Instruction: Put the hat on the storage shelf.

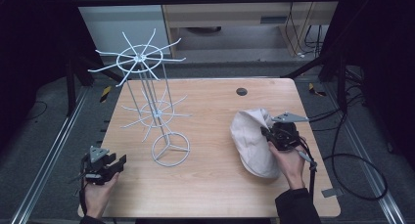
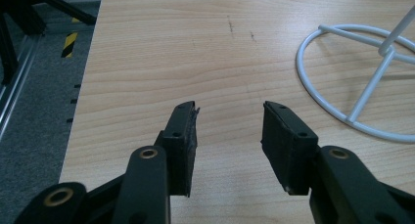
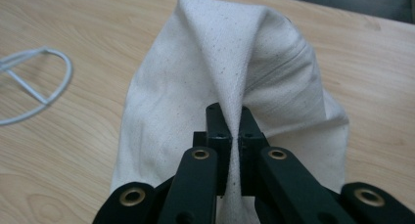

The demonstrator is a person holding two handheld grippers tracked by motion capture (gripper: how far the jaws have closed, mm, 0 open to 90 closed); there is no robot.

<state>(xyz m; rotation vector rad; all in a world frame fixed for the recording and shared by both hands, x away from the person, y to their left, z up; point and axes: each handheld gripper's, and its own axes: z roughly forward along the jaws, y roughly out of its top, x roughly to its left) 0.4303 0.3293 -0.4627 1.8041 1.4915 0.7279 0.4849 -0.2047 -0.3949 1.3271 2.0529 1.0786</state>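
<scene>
Cap (image 1: 252, 143): a soft, cream cloth cap on the right half of the table (image 1: 215, 185), pinched at a fold and tented upward, the rest of it sagging to the wood. In the right gripper view the fabric (image 3: 230, 82) rises to a peak above the jaws, finely speckled, with a seam running down its right flank.

Right gripper (image 1: 270, 135): jaws clenched on a thin ridge of the cloth, with only a narrow pleat between the pads. Risk: so slight a bite may slip out under the cap's own weight as it is raised, dropping it back on the table. The limp cloth may also swing or twist, and so arrive badly oriented.

Rack (image 1: 149, 101): a white wire stand with two tiers of radiating hooks, well apart from the cap, to its left. A trailing edge could snag a hook and tip the light frame.

Left gripper (image 2: 230, 131): jaws parted, empty, above bare wood just beside the rack's ring base (image 2: 313, 87).
</scene>
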